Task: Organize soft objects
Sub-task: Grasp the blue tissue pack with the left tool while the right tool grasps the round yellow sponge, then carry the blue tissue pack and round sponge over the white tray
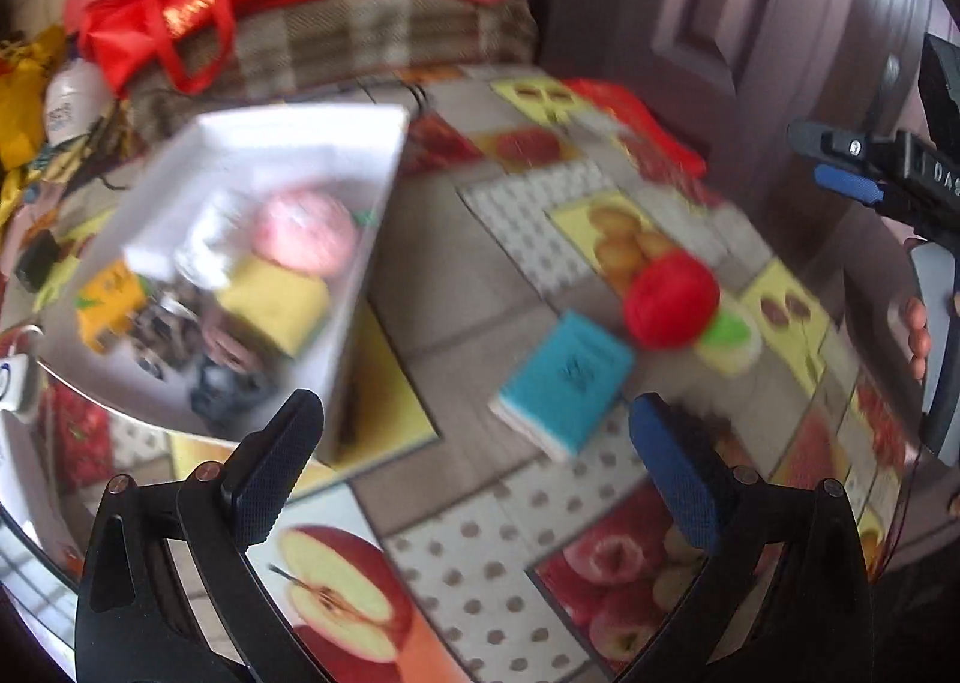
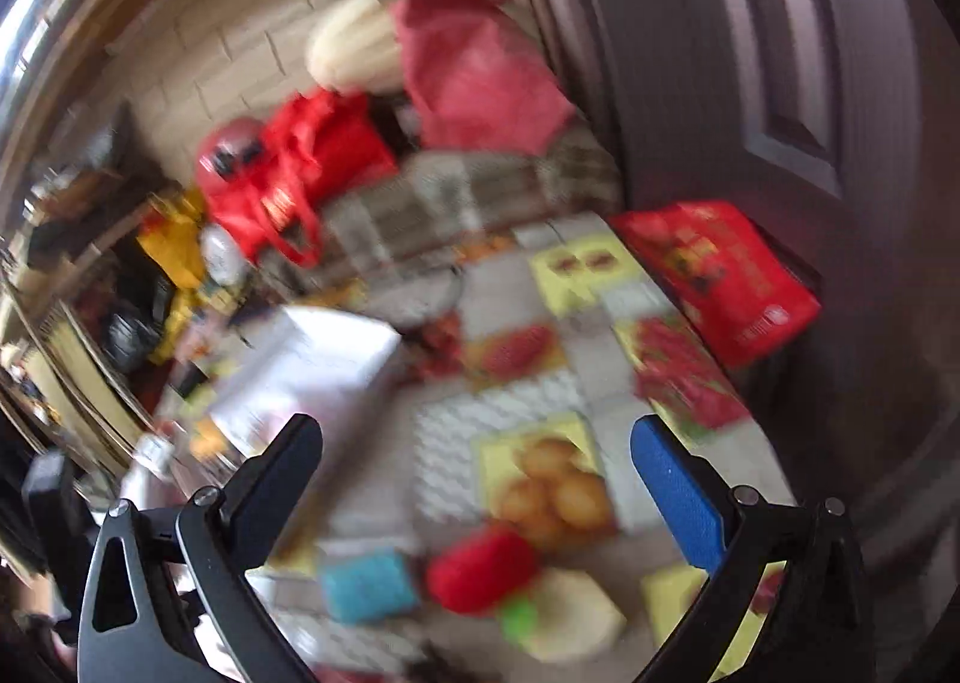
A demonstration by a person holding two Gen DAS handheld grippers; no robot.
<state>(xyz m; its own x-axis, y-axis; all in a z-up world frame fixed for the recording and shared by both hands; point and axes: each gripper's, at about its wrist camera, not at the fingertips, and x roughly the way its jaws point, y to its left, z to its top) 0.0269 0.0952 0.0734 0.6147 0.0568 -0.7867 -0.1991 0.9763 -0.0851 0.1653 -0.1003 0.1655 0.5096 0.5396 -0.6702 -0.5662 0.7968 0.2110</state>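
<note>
Both claws stand with their jaws wide apart and nothing between them: the left gripper (image 1: pixel 474 443) hangs low over the fruit-print tablecloth (image 1: pixel 480 563), and the right gripper (image 2: pixel 477 461) is further back and higher, looking down on the same spread through a good deal of blur. To the left sits the white box (image 1: pixel 360 215), already holding several soft pieces, a pink round one (image 1: pixel 306 230) and a yellow block (image 1: pixel 276 305) among them. Three pieces are not yet in it, out on the cloth to the right of the box: a blue sponge block (image 1: pixel 564 377) nearest the left claw, a red plush ball (image 1: pixel 671 299) just beyond it, and a pale cream piece with a green spot (image 1: pixel 729 338) touching the ball. I judge the job is mid-way, between one drop and the next pick. The blue block looks the natural target: the left claw needs to ease forward, straddle its narrow sides and close gently, since it will squash, then carry it left over the box wall.
</note>
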